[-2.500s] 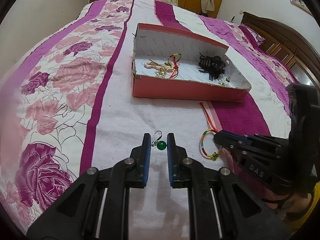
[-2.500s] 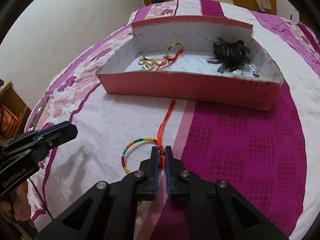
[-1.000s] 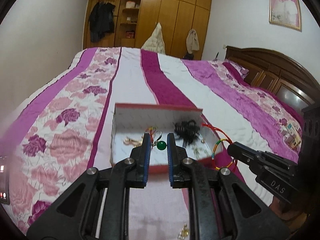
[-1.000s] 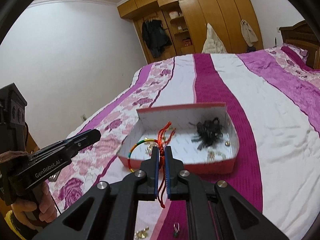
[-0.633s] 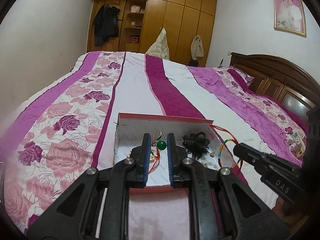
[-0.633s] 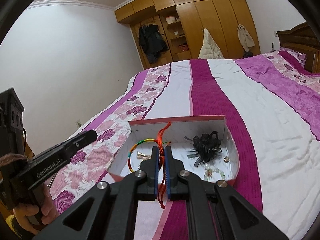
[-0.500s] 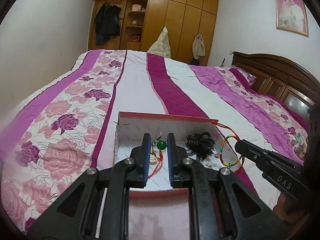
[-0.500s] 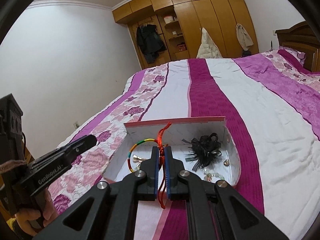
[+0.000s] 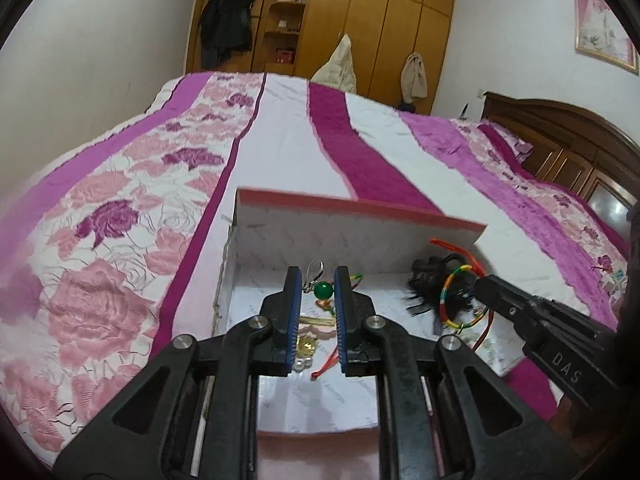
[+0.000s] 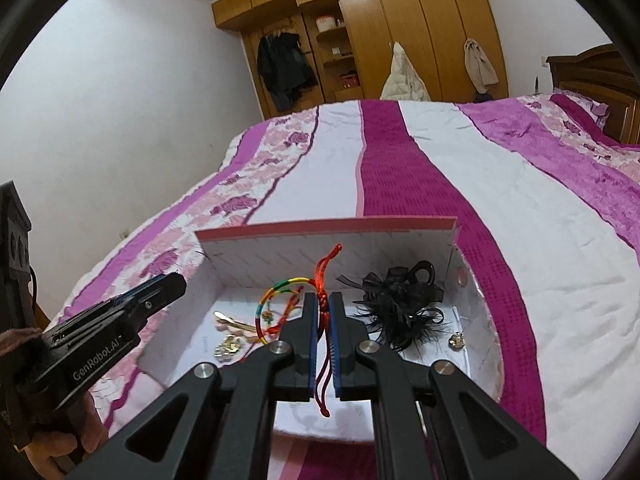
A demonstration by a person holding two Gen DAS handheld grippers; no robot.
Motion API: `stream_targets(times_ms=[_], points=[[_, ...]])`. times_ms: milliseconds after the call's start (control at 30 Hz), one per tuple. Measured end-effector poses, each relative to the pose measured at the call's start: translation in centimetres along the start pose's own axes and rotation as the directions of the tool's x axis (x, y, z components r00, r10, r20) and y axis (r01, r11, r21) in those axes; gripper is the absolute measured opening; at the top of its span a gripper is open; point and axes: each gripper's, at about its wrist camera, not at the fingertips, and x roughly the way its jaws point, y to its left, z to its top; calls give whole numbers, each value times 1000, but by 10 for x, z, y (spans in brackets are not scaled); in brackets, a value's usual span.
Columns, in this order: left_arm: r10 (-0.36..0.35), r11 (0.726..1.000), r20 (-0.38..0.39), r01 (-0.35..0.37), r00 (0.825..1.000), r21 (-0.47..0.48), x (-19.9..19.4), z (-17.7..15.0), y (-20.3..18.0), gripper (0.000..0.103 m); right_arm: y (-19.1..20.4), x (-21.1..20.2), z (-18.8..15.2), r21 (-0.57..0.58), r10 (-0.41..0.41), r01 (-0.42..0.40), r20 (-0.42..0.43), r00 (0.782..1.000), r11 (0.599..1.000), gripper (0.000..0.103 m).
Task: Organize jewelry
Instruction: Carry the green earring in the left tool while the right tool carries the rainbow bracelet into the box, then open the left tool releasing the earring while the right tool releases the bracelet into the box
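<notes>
The room around me is a bedroom with pale walls and a tall wooden wardrobe (image 10: 400,28) along the far side, its open shelves holding a few small things, with a dark coat (image 10: 284,66) and two pale garments hanging on its doors. A framed picture (image 9: 604,28) hangs on the wall above a dark carved wooden headboard (image 9: 568,140).

Almost everything below that is the bed, covered by a quilted bedspread with magenta and white stripes and pink rose print (image 9: 120,240). On it sits a shallow pink cardboard box with a white lining (image 9: 352,206), open at the top.

Inside the box lie a black feathery hair clip (image 10: 404,300), a gold hair clip (image 10: 236,324), a small gold charm (image 10: 457,340) by the right wall and a few other small gold and pearl pieces.

My left gripper (image 9: 317,290) hangs over the left part of the box, its blue pads clamped on a green bead earring with a silver hook (image 9: 322,289). My right gripper (image 10: 324,316) hangs over the middle of the box, squeezed tight on the red cord of a rainbow-striped thread bangle (image 10: 276,304); the bangle hangs to its left, with the cord ends trailing above and below the pads. A hand (image 10: 60,440) holds the left gripper's handle at the lower left of the right wrist view.
</notes>
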Motion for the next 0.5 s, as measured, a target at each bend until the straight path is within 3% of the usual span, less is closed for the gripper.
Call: stream_targets(times_ms=[267,500], points=[[16,1000,-77,-18,997,-15,27,-13,7,8,-7,34,-7,-14,-19,18,-57,998,1000,8],[37,999,-82,-36,996,12,30,-16,2,9,-14,47,-9,0,-18,18,-91,996,1000,9]])
